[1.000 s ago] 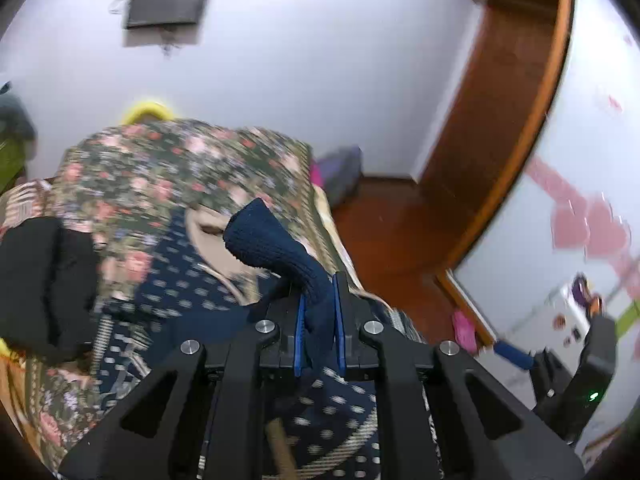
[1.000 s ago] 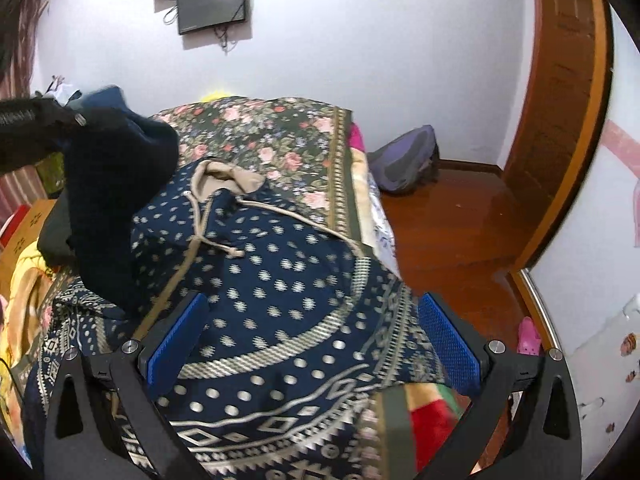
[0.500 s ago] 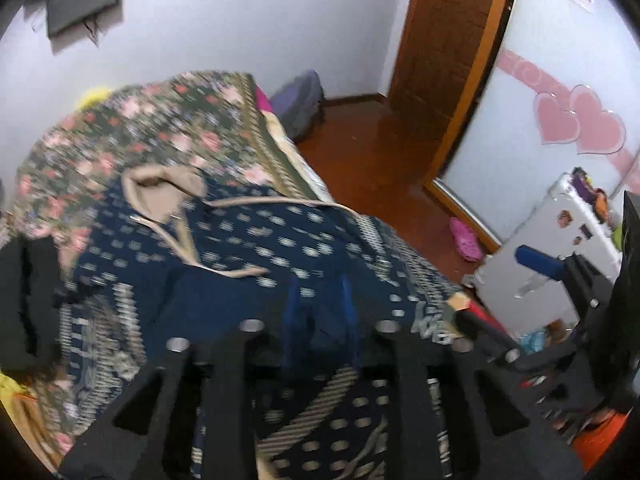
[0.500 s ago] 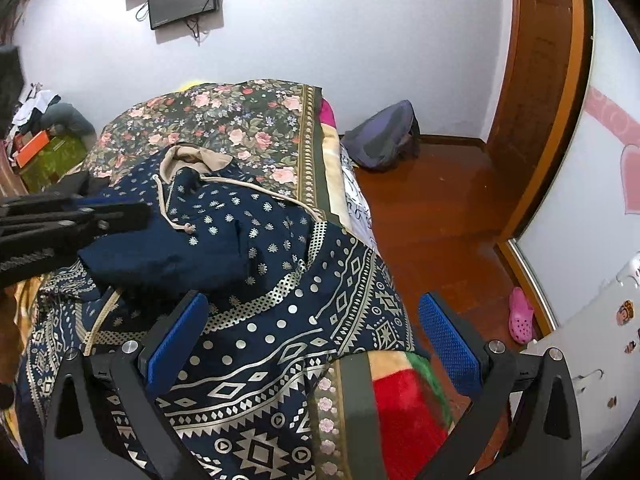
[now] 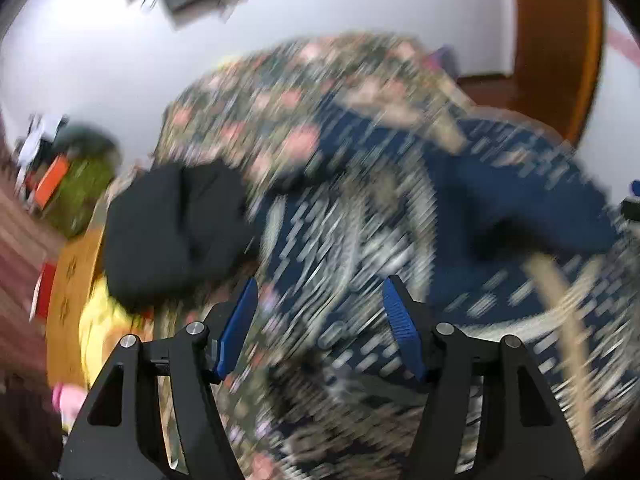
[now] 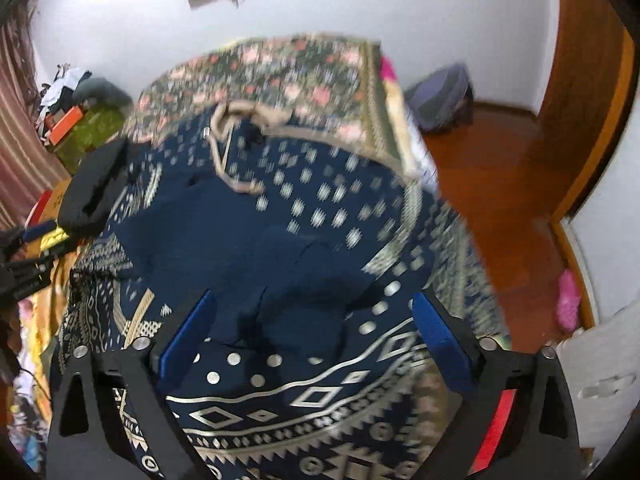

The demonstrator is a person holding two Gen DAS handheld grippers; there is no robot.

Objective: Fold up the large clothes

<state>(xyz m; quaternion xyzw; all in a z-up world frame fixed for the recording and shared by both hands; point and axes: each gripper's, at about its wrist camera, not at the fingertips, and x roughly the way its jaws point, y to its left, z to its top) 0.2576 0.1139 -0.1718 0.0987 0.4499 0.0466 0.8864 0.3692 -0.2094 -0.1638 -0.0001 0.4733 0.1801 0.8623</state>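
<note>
A navy patterned hoodie [image 6: 304,216] with a tan hood and drawstrings lies spread on the floral bed [image 6: 280,68]. Its dark blue sleeve [image 6: 304,280] lies folded across the body, just beyond my right gripper [image 6: 316,340], which is open and empty over the hem. My left gripper [image 5: 320,332] is open and empty above the hoodie's left side [image 5: 400,208]; its view is blurred. The sleeve also shows at the right of the left wrist view [image 5: 532,208].
A black folded garment [image 5: 172,232] lies at the bed's left edge, also in the right wrist view [image 6: 96,184]. A yellow item [image 5: 100,328] and an orange box [image 5: 72,280] sit left of it. A grey backpack [image 6: 440,96] rests on the wooden floor, and a door [image 6: 580,92] stands at the right.
My left gripper has let go of the dark blue sleeve, opened, and swung left. The sleeve now lies across the hoodie's body. My right gripper has moved in closer over the hem.
</note>
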